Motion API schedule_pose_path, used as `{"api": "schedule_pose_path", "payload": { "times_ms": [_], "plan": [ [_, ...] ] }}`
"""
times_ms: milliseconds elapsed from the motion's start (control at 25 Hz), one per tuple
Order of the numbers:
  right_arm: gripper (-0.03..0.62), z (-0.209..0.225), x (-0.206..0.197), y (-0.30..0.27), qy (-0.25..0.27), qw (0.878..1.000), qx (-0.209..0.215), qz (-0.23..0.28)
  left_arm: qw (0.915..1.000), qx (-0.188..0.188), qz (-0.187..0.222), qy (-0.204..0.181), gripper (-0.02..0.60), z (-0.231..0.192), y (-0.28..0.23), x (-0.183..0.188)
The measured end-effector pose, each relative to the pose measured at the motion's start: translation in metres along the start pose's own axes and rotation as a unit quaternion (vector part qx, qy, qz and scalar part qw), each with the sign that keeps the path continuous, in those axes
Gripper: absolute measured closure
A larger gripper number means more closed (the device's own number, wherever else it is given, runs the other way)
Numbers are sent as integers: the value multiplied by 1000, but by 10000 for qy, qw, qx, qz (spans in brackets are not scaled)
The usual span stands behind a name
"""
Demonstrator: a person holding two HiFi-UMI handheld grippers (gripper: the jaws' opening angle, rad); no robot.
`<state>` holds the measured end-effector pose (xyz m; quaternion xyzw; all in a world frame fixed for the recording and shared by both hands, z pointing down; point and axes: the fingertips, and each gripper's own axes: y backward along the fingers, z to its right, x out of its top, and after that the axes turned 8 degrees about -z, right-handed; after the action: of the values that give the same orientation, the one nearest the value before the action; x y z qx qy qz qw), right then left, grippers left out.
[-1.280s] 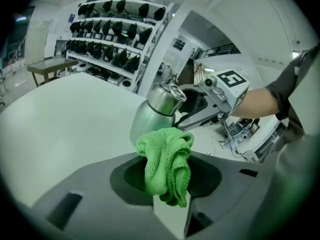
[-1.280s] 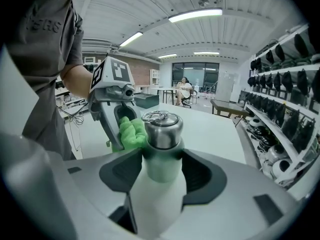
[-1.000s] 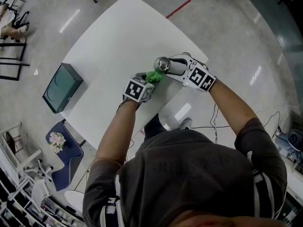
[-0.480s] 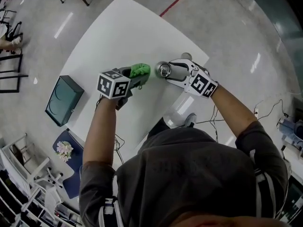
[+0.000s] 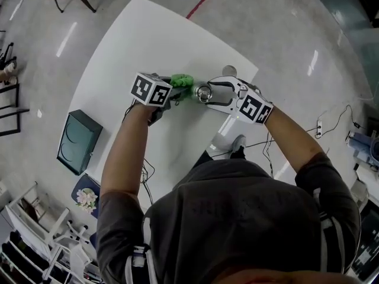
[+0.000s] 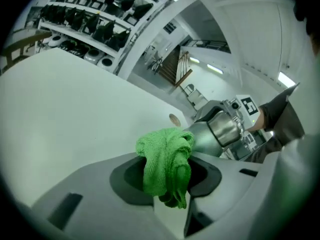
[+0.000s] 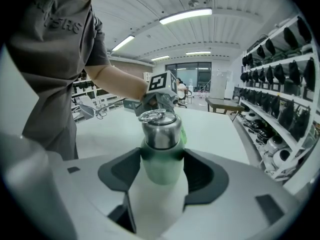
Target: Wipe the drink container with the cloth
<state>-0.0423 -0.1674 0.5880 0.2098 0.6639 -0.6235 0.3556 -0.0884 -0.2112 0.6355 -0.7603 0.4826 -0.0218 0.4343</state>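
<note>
A metal drink bottle (image 7: 161,156) with a pale green body and a steel cap (image 5: 204,92) stands on the white table (image 5: 142,40). My right gripper (image 5: 209,94) is shut on its body just below the cap, and its jaws (image 7: 161,170) press both sides. My left gripper (image 5: 176,88) is shut on a bunched green cloth (image 6: 165,161), which hangs out past the jaws. In the head view the cloth (image 5: 182,80) sits against the bottle's left side. In the left gripper view the bottle (image 6: 212,134) lies just beyond the cloth.
A dark green box (image 5: 77,141) stands at the table's left edge, with a flowered seat (image 5: 87,197) below it. The table's right corner (image 5: 254,71) is close behind the bottle. Shelves of dark gear (image 7: 280,99) line the room's wall.
The left gripper with the cloth left the bottle's near side, swung out to the left, and now has the cloth against the bottle's left side. The right gripper and bottle stayed put.
</note>
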Motion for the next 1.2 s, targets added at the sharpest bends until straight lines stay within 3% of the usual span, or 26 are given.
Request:
{"api": "schedule_pose_path", "payload": {
  "times_ms": [120,240,480,600,760,920,1200],
  "plan": [
    [329,1,2,-1,-33,10000,-6,29,9986,312,-330,-263,451,-10,-9,-4],
    [327,1,5,-3,9,10000,-53,22,9976,141,-514,-431,449,-9,-3,-4],
    [335,2,7,2,-23,9992,-394,-27,9951,-765,-211,-592,449,13,31,50],
    [339,1,9,1,-60,9989,-473,5,9885,-1253,-446,-724,449,23,23,69],
    [338,1,6,1,-187,9987,-463,9,9728,-1958,-1015,-711,449,35,-6,73],
    [338,2,5,2,-245,9985,-492,2,9705,-1812,-1384,-779,449,26,-32,66],
    [338,2,4,3,-281,9983,-502,-19,9771,-866,-1561,-1157,454,5,-60,53]
  ]
}}
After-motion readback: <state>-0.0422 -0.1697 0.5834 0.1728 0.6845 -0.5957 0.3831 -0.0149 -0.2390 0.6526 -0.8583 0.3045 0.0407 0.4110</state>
